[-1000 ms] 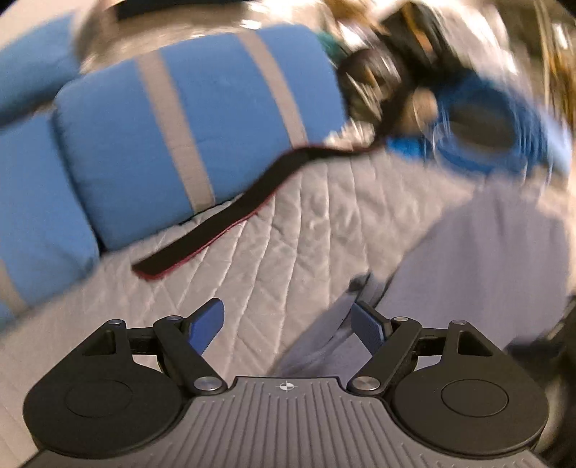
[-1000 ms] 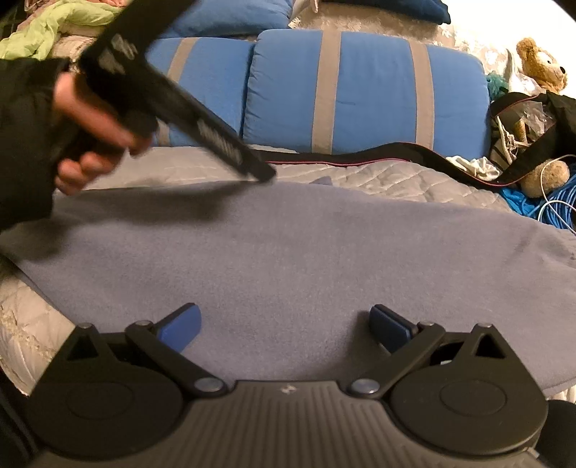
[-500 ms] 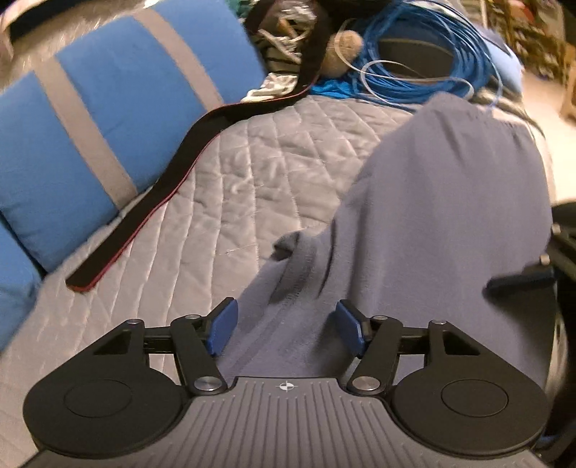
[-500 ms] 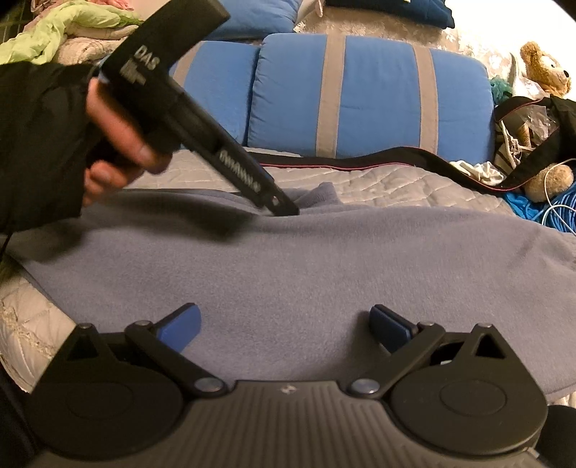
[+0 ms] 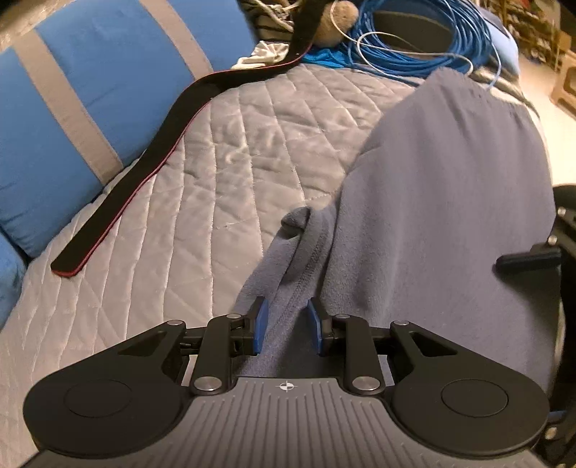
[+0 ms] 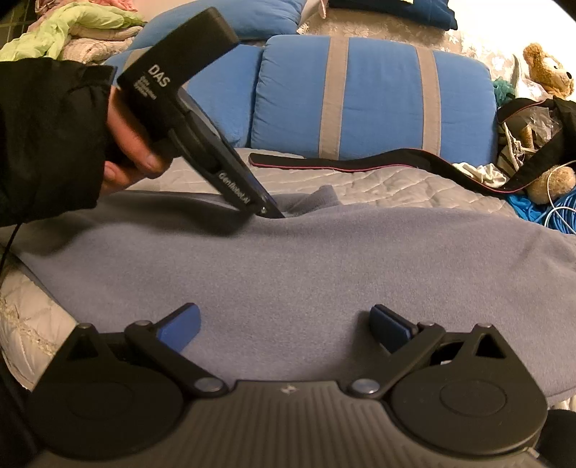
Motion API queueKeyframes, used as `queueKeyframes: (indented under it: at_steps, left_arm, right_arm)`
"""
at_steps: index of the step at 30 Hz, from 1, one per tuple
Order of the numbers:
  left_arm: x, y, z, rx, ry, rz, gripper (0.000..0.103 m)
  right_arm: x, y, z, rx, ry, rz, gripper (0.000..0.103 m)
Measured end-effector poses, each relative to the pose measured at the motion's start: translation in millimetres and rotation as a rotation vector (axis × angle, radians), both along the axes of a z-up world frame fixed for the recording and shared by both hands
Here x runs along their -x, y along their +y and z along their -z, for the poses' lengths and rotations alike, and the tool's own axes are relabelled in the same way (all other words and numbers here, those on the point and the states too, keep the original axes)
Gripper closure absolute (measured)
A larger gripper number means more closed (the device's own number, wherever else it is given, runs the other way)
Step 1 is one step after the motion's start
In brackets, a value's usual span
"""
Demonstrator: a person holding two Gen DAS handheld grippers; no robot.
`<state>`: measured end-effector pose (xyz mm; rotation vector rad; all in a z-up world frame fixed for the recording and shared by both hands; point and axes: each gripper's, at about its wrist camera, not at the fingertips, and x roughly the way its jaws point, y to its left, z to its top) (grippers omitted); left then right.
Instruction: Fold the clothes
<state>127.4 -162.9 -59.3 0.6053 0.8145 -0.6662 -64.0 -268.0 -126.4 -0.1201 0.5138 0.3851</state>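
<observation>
A grey-blue fleece garment [image 6: 306, 266] lies spread across the quilted bed; it also shows in the left wrist view [image 5: 432, 201]. My left gripper [image 5: 286, 325] has its blue pads closed in on the garment's hemmed far edge, with cloth between them. In the right wrist view the left gripper [image 6: 271, 213] touches that far edge, held by a hand in a black sleeve. My right gripper [image 6: 284, 324] is open and empty, low over the garment's near side.
Blue pillows with grey stripes [image 6: 370, 97] line the back of the grey quilt [image 5: 201, 201]. A black strap with red edging [image 5: 144, 172] lies on the quilt. Blue cable coils [image 5: 414, 46], a teddy bear [image 6: 549, 70] and a bag sit at the right. Clothes [image 6: 72, 32] are piled far left.
My left gripper swung from the pillows to the garment's far edge, lowered onto it, and its pads closed on the hem. The right gripper has not moved.
</observation>
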Motion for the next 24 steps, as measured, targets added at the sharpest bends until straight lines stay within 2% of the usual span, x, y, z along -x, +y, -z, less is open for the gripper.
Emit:
queueKeyframes:
  at_steps: [1,2,3,6,9,14,17,22,23,24]
  left_arm:
    - [-1,1,1,0.01,0.004,-0.006,0.084]
    - [-2,2,0,0.029,0.019,-0.02,0.095]
    - [-4,3,-3,0.042,0.029,-0.035,0.098]
    - [-7,12,-15,0.109,0.036,-0.069,0.099]
    - [-17,33,-30,0.247,0.077,-0.141,0.099]
    - [-34,63,-47,0.431,0.156,-0.24,0.099]
    - [-41,65,-42,0.453,0.207,-0.268,0.099]
    - [-47,67,-33,0.433,0.277,-0.259,0.092]
    - [-48,68,-32,0.444,0.281,-0.256,0.086]
    - [-49,69,-33,0.467,0.283,-0.261,0.073]
  right_arm:
    - [0,0,0,0.0,-0.001,-0.001,0.0]
    - [0,0,0,0.0,-0.001,-0.001,0.0]
    - [0,0,0,-0.001,-0.001,-0.001,0.0]
    - [0,-1,0,0.0,-0.002,0.0,0.0]
    - [0,-1,1,0.0,-0.002,-0.001,0.0]
    - [1,-1,1,0.002,-0.004,-0.001,0.0]
    - [0,-1,1,0.002,-0.004,-0.001,0.0]
    - [-1,-2,1,0.003,-0.005,0.0,0.0]
    - [-1,-2,1,0.004,-0.006,0.0,0.0]
    - [-1,-2,1,0.004,-0.007,0.0,0.0]
